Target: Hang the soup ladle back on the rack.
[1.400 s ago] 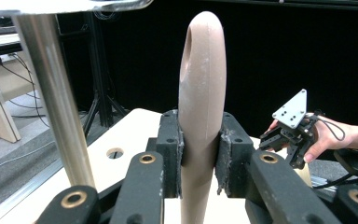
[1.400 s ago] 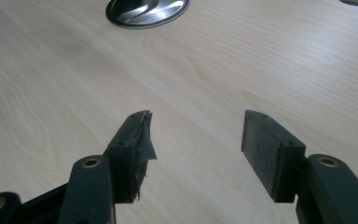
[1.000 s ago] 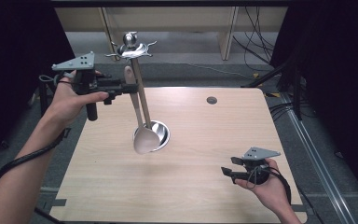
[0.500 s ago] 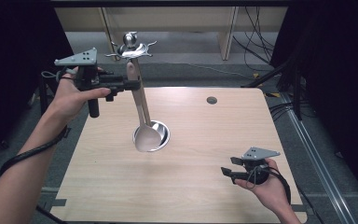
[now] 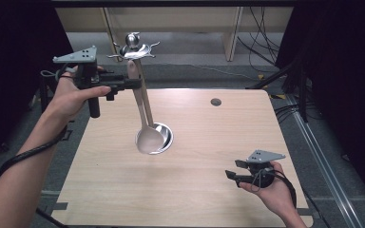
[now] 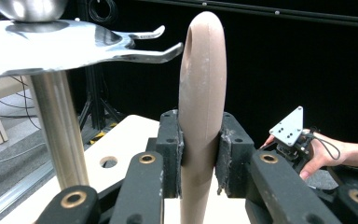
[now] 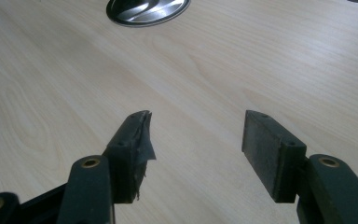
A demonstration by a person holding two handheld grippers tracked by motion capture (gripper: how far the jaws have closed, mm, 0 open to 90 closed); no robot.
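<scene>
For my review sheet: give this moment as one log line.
left tongs: shut on ladle handle, loop beside rack hook | right tongs: open, empty, low over table

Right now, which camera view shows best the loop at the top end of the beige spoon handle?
The left gripper view: the handle loop stands close and sharp, above the left gripper clamped on the handle, beside the rack's hooks. The high view shows the whole beige spoon, its loop small. The right gripper view shows table.

The steel rack (image 5: 142,90) rises at the desk's (image 5: 209,137) middle (hooks overhead, round base below), blocking crossings there; the right and near edges lie open.
</scene>
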